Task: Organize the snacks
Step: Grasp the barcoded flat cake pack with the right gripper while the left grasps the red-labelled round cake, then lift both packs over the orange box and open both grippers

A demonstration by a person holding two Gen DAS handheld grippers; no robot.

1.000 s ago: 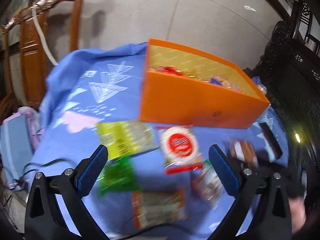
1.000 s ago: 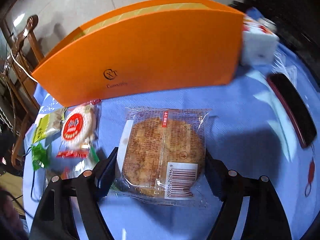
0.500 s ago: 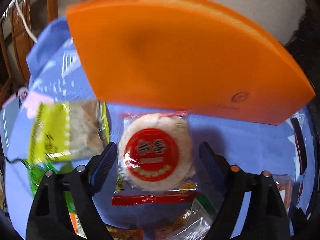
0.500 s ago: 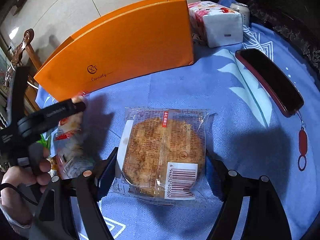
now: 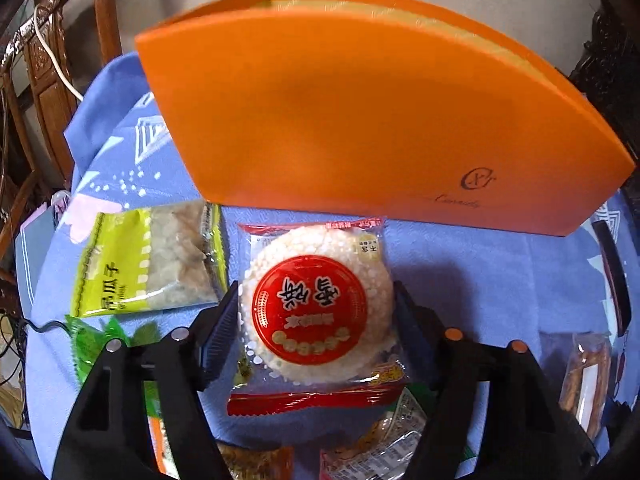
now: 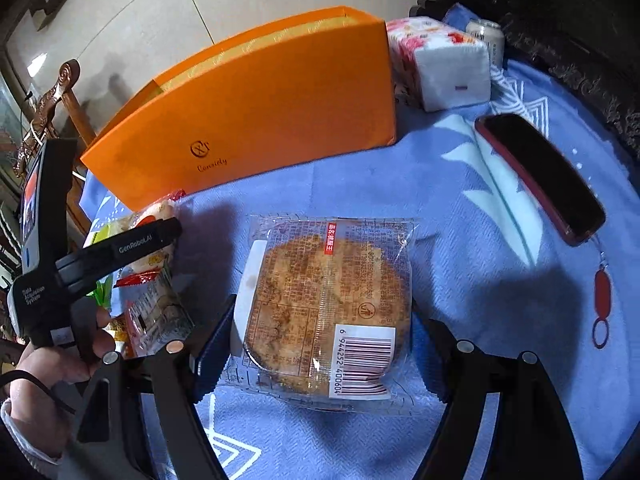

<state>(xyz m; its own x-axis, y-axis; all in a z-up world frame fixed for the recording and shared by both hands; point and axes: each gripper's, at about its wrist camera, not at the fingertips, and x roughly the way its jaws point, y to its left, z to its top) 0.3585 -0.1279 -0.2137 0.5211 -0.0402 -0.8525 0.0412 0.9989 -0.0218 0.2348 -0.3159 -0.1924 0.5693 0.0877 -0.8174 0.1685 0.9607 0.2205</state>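
My left gripper (image 5: 316, 320) is shut on a round rice cracker packet with a red label (image 5: 312, 304), its pads against both sides, just in front of the orange box (image 5: 360, 120). My right gripper (image 6: 320, 328) is shut on a clear-wrapped brown pastry (image 6: 328, 304) and holds it above the blue cloth. The orange box (image 6: 256, 120) stands open-topped behind. The left gripper (image 6: 120, 248) also shows at the left of the right wrist view, held by a hand.
A yellow-green snack bag (image 5: 148, 264), a green packet (image 5: 92, 340) and several other snacks (image 5: 384, 444) lie on the blue tablecloth (image 6: 480, 264). A phone in a red case (image 6: 540, 176), a tissue pack (image 6: 440, 60) and a can (image 6: 486, 36) sit at the right. Wooden chairs (image 5: 48, 80) stand at the left.
My left gripper moved forward and down to the rice cracker and closed on it. My right gripper kept the pastry and drew back and up from the orange box.
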